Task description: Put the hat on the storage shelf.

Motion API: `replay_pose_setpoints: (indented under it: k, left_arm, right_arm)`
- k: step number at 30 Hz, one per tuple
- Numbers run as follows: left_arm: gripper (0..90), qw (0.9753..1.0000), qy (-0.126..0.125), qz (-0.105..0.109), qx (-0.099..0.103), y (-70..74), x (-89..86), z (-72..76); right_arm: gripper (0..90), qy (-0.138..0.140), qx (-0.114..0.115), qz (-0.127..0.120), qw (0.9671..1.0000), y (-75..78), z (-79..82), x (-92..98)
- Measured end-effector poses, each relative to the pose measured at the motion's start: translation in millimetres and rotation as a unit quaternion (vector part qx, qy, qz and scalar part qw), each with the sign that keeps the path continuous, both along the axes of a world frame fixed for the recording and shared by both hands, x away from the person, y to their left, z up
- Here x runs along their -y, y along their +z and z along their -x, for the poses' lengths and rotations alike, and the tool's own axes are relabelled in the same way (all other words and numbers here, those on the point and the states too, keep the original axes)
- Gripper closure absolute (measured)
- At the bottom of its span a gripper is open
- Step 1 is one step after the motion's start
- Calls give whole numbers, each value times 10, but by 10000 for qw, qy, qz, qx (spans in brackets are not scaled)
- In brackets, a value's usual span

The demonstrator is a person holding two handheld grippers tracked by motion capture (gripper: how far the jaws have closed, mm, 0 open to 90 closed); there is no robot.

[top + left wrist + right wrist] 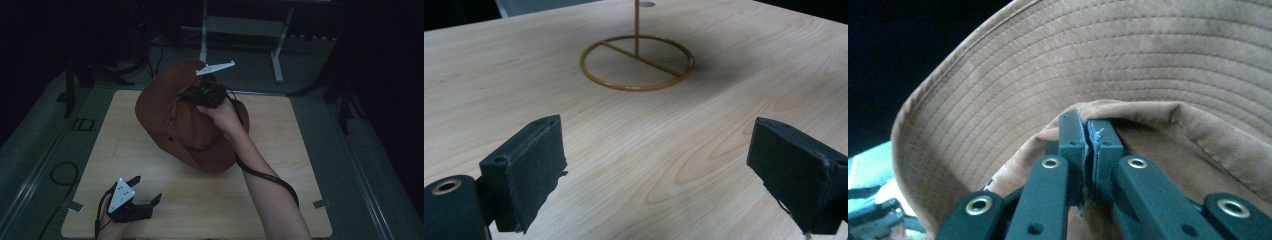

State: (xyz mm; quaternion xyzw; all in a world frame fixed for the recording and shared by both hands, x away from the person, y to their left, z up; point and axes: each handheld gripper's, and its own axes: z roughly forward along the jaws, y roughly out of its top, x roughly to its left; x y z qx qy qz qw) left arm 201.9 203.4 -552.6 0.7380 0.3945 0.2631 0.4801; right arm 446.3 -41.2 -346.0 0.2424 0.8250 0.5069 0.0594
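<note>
I see the brown hat (170, 120) lifted above the middle of the wooden table (295, 150), tipped on edge: its brim runs from upper left to lower right in the high view, crown facing left. My right gripper (202, 95) pinches a fold of the crown (1128, 112), jaws pressed together on the fabric; the right forearm reaches up from the bottom edge, wrist bent, cable trailing along it. The hat is soft suede-like cloth with concentric stitched rows on the brim (1048, 65). My left gripper (142, 192) rests low at the table's near left corner, jaws wide apart, nothing between them. Ahead of it stands a thin brass-coloured wire stand (636, 62) with a ring base.
</note>
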Motion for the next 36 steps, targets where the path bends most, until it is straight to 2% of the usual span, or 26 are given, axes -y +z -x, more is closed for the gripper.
replay_pose_setpoints:
  k: [2, 5, 8, 9, 12, 18, 20, 23, 26, 33, 36]
  left_arm:
    - [91, 10000, -11, -2, -25, -13, 5, -1]
    - [91, 10000, -43, -14, -29, -18, 17, 0]
    - [90, 10000, -58, -10, -21, -15, 24, 7]
    - [90, 10000, -62, 1, -31, -16, 23, 6]
    - [91, 10000, -59, -23, -41, -21, 21, 1]
    - [90, 10000, -42, -40, -41, -21, 24, 0]
    - [90, 10000, -38, -45, -50, -24, 29, 0]
    - [91, 10000, -33, -53, -42, -23, 38, 2]
    - [91, 10000, -23, -52, -50, -25, 37, 1]
    - [90, 10000, 13, -49, -63, -30, 27, -12]
    - [90, 10000, 24, -51, -58, -30, 28, -13]
  right_arm:
    - [867, 40, -110, 0, 9999, -9, -37, -19]
    - [867, 58, -77, 65, 9999, -20, -42, -65]
    - [780, 134, -8, 1, 9999, -36, -14, -72]
    - [738, 159, -60, -49, 9998, -35, -11, -63]
    - [696, 213, -102, -124, 9996, -14, 25, -9]
    - [671, 228, 8, -160, 9996, 54, 107, 138]
    - [665, 231, 15, -244, 9994, 73, 131, 194]
    - [636, 161, 56, -220, 9996, 84, 165, 273]
    - [594, 98, 131, -180, 9997, 55, 189, 370]
    - [525, 93, 208, -320, 9992, -42, 306, 638]
    - [487, 71, 320, -348, 9989, -76, 382, 753]
